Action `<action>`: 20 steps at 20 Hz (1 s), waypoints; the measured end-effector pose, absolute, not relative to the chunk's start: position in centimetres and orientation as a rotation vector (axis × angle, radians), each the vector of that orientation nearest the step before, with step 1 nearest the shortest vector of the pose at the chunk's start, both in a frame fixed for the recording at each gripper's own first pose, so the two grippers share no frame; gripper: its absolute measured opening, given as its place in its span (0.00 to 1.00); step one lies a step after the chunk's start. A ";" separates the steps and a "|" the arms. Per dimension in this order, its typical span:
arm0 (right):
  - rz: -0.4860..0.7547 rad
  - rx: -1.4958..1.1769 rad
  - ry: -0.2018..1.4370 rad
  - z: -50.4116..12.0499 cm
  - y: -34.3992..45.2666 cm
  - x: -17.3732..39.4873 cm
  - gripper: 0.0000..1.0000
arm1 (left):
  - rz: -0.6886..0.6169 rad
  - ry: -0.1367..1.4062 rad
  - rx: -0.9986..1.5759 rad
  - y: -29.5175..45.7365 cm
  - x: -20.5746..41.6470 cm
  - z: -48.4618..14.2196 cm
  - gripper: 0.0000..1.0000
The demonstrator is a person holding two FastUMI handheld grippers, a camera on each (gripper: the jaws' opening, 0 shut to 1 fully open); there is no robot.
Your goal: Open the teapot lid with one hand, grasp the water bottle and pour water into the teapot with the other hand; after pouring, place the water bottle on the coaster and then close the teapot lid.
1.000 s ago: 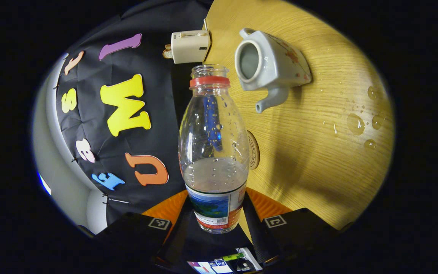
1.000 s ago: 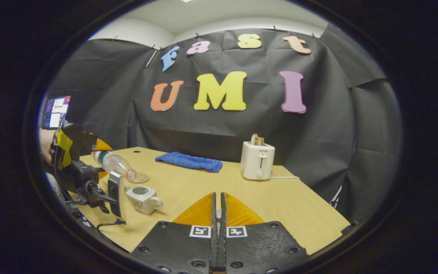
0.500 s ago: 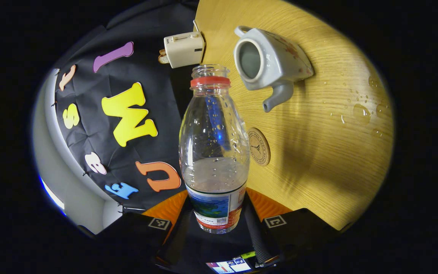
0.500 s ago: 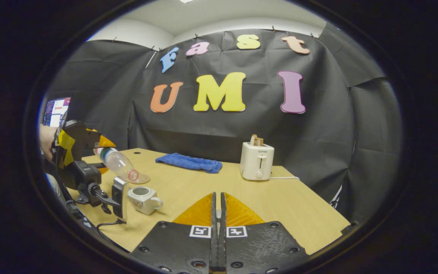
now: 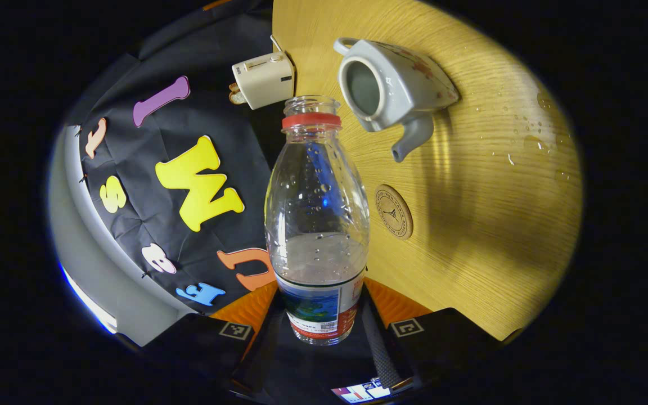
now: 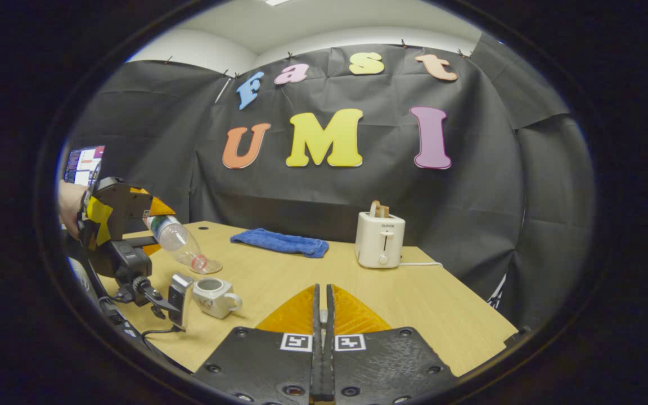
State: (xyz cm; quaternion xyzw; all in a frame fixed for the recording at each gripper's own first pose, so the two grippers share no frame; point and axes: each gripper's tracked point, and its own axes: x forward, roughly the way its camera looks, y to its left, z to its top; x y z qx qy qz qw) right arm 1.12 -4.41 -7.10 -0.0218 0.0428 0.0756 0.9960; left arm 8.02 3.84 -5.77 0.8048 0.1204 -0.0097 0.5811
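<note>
Writing on water bottle (image 5: 317, 225) label and coaster (image 5: 394, 211) stays illegible.

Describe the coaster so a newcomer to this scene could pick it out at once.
Start from the light wooden table in the left gripper view and find the white teapot standing with its lid off. Just off its spout lies the coaster, a flat round wooden disc with a dark ring and emblem printed on it. It is the only flat thing there; the water bottle stands tall in the left gripper.
</note>
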 end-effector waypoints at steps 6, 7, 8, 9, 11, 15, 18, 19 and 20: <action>0.152 -0.035 0.086 -7.2 -4.5 1.0 0.00 | -0.016 0.275 1.923 3.8 8.0 -5.0 0.75; 0.152 -0.033 0.086 -7.3 -4.5 0.9 0.00 | -0.015 0.276 1.927 3.8 8.1 -5.1 0.78; 0.152 -0.033 0.085 -7.3 -4.5 1.0 0.00 | -0.015 0.276 1.934 3.8 8.1 -5.0 0.74; 0.151 -0.032 0.084 -7.3 -4.6 0.9 0.00 | -0.013 0.273 1.943 3.8 8.2 -4.9 0.74; 0.151 -0.027 0.084 -7.3 -4.6 0.9 0.00 | -0.010 0.269 1.958 3.7 8.1 -4.5 0.74; 0.149 -0.020 0.083 -7.4 -4.8 0.8 0.00 | 0.001 0.258 1.996 3.5 8.1 -3.8 0.74; 0.148 -0.015 0.083 -7.4 -4.9 0.8 0.00 | 0.006 0.249 2.015 3.3 8.1 -3.4 0.74; 0.148 -0.014 0.083 -7.4 -5.0 0.8 0.00 | 0.005 0.245 2.019 3.2 8.1 -3.3 0.74; 0.148 -0.013 0.083 -7.4 -5.0 0.8 0.00 | 0.003 0.242 2.022 3.2 8.1 -3.3 0.74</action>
